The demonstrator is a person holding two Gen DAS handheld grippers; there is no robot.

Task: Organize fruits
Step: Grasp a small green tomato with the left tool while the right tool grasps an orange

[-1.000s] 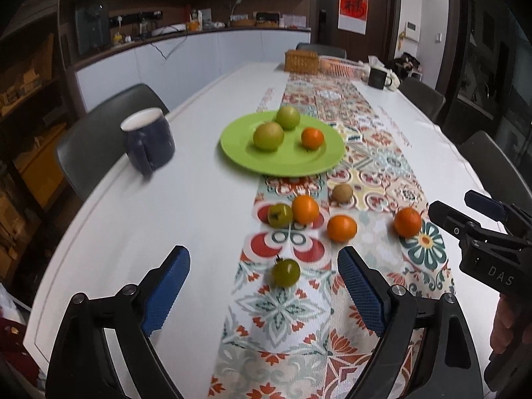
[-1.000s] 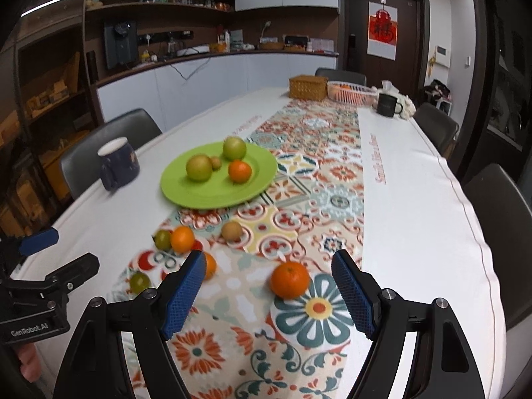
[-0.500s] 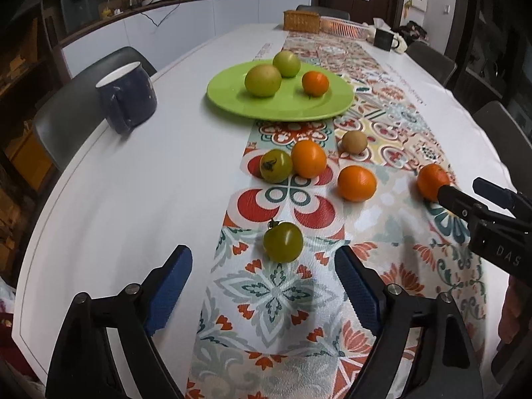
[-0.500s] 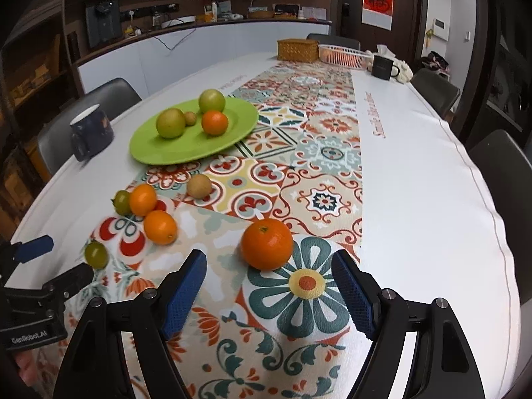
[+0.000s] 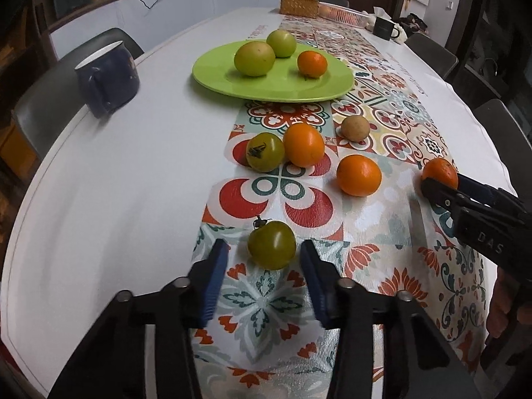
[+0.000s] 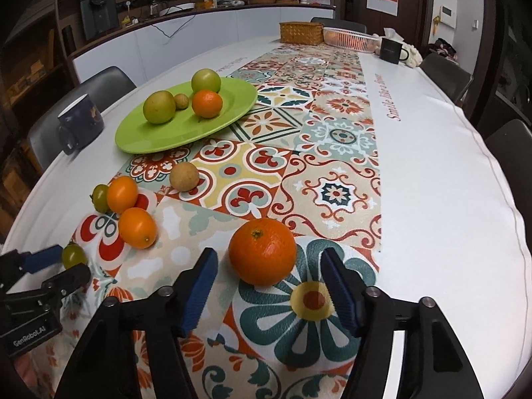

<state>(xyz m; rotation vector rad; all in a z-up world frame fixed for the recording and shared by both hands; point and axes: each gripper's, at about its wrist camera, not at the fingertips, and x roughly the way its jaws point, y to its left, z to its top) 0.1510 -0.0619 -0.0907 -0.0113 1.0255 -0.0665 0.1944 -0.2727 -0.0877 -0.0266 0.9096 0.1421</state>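
A green plate [image 5: 292, 86] [image 6: 156, 136] on the table holds several fruits. Loose fruits lie on the patterned runner. My left gripper [image 5: 264, 262] is open with a green tomato [image 5: 271, 244] between its blue pads, not touching them. My right gripper [image 6: 267, 267] is open around a large orange [image 6: 262, 251], with gaps on both sides. Near the tomato lie a second green tomato [image 5: 265, 151], two oranges [image 5: 303, 144] [image 5: 358, 175] and a small brown fruit [image 5: 355, 128]. In the left wrist view the right gripper's fingers [image 5: 442, 191] stand by the large orange [image 5: 439, 173].
A dark blue mug [image 5: 108, 78] stands left of the plate near the table edge. A wicker basket [image 6: 301, 33], a pink basket [image 6: 349, 38] and a black mug [image 6: 390, 50] stand at the far end. Chairs surround the table.
Both grippers have moved forward and down. The left jaws have narrowed around the green tomato. The right jaws have narrowed somewhat and now flank the large orange.
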